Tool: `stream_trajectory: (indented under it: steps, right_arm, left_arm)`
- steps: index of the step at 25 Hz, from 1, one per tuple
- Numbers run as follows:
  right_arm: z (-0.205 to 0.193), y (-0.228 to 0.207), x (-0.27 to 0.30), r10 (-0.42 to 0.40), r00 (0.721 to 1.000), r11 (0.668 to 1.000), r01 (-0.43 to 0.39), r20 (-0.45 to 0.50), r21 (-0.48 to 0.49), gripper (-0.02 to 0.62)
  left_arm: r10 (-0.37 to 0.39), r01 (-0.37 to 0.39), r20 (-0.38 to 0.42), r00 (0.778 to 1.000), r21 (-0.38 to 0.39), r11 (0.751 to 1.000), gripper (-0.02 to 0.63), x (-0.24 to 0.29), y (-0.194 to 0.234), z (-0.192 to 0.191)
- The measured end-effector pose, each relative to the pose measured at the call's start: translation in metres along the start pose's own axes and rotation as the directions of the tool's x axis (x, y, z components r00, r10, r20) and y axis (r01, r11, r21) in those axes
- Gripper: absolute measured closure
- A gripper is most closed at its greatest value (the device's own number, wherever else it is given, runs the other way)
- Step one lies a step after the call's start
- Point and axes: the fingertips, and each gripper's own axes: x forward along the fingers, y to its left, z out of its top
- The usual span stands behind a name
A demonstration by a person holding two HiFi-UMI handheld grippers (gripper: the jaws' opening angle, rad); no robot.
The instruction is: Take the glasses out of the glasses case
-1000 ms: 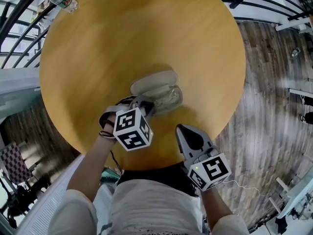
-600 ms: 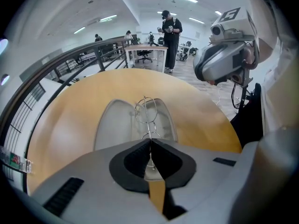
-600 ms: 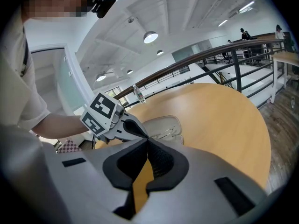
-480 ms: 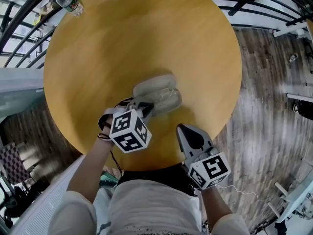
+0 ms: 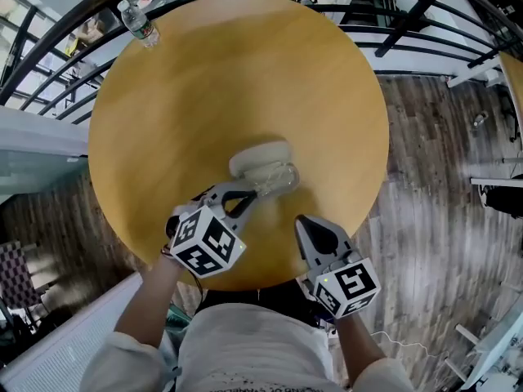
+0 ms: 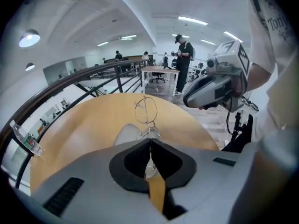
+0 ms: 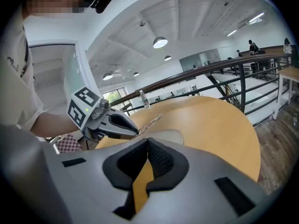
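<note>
A pale grey glasses case (image 5: 260,155) lies open near the middle of the round wooden table (image 5: 204,96). My left gripper (image 5: 248,194) hovers at its near side, shut on thin wire-framed glasses (image 6: 145,110) that stick up beyond the jaws, above the case (image 6: 127,134). In the head view the glasses (image 5: 276,178) show faintly over the case's lower half. My right gripper (image 5: 304,221) is shut on nothing, near the table's front edge, right of the case. In the right gripper view its jaws (image 7: 147,141) point at the left gripper (image 7: 110,121), the glasses (image 7: 152,120) and the case (image 7: 166,135).
A water bottle (image 5: 140,23) stands at the table's far left edge, by a dark metal railing (image 5: 49,64). Wooden floor (image 5: 441,178) lies to the right of the table. People stand by desks (image 6: 161,71) far off in the room.
My left gripper has drawn back toward me and risen, bringing the glasses up from the case. The right gripper has stayed in place. The head camera has tilted, shifting the table in view.
</note>
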Motion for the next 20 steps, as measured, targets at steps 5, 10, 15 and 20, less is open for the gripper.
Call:
stream_trajectory:
  steps: [5,10,15,20]
  right_arm:
    - [0.021,0.017,-0.013,0.009,0.999,0.998,-0.007,0.035,-0.068,0.571]
    - [0.038,0.038,-0.032,0.016,0.998,0.992,-0.008,0.064,-0.122,0.571]
    - [0.047,0.058,-0.051,0.025,0.996,0.986,-0.01,0.088,-0.167,0.571]
    - [0.052,0.073,-0.068,0.011,0.994,0.98,0.011,0.109,-0.201,0.571]
  left_arm:
    - [0.069,-0.062,0.108,0.992,-0.07,0.996,0.575,-0.045,-0.011,0.019]
    - [0.148,-0.103,0.238,0.96,-0.192,0.976,0.575,-0.092,-0.027,0.036]
    - [0.219,-0.123,0.328,0.919,-0.289,0.949,0.575,-0.131,-0.044,0.043]
    - [0.293,-0.145,0.396,0.87,-0.362,0.921,0.575,-0.161,-0.061,0.039]
